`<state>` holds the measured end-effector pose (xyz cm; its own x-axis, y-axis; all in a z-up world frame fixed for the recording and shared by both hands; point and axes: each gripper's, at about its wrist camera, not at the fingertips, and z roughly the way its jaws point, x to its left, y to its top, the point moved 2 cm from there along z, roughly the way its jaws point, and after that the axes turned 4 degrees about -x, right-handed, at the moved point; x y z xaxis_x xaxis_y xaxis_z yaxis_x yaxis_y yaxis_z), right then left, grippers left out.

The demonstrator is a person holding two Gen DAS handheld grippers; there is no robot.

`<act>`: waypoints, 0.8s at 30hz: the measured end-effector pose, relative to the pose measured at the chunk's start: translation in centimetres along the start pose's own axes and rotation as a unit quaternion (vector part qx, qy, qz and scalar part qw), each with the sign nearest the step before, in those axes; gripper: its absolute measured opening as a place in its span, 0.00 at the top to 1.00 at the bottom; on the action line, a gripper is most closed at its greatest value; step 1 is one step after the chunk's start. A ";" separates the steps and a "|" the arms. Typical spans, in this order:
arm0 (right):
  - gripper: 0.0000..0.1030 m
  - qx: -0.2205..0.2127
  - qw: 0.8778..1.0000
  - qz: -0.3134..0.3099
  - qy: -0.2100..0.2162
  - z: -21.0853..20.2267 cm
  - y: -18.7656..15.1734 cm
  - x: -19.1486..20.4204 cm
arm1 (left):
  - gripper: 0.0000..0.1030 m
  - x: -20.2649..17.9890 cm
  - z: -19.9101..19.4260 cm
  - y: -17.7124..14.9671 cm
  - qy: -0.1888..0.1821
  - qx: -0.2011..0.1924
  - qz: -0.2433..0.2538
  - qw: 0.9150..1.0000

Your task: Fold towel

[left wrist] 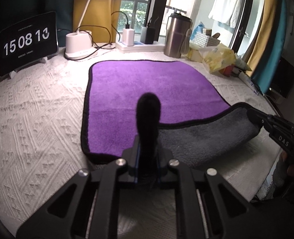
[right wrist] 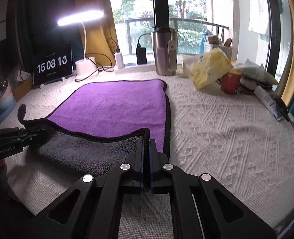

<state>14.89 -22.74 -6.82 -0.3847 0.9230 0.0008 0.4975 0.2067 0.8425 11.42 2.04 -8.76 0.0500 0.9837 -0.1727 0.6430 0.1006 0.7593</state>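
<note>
A purple towel [left wrist: 143, 91] with a black hem and grey underside lies flat on the white textured cloth [left wrist: 37, 109]; it also shows in the right wrist view [right wrist: 115, 107]. Its near edge is lifted and turned over, grey side [left wrist: 202, 139] up. My left gripper [left wrist: 148, 139] is shut on the towel's near left corner, whose black hem sticks up between the jaws. My right gripper [right wrist: 146, 145] is shut on the near right corner. Each gripper shows in the other's view: the right one [left wrist: 252, 115] and the left one [right wrist: 41, 133].
At the back stand a tablet clock [left wrist: 27, 43], a lit desk lamp [right wrist: 81, 18] with white base [left wrist: 77, 43], chargers on a power strip [left wrist: 139, 46] and a steel tumbler [left wrist: 176, 35]. Snack bags [right wrist: 210, 67], a can [right wrist: 230, 81] and a tube [right wrist: 268, 101] crowd the right.
</note>
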 end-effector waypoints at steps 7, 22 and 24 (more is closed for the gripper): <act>0.95 -0.025 1.000 -0.005 0.002 -0.9 1.2 0.2 | 0.89 -0.2 -1.2 0.9 0.006 -0.023 0.012 1.000; 0.95 -0.067 0.998 -0.018 -0.007 -1.6 3.7 0.1 | 0.89 0.4 -2.3 3.5 0.019 -0.062 0.018 0.998; 0.95 -0.071 0.997 -0.020 -0.010 -1.5 4.0 0.0 | 0.89 0.6 -2.3 3.9 0.022 -0.068 0.019 0.997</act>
<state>15.71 -22.40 -2.65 -0.3860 0.9215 -0.0436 0.3659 0.1963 0.9097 12.17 3.32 -4.43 0.0366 0.9926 -0.1155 0.5322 0.0784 0.8430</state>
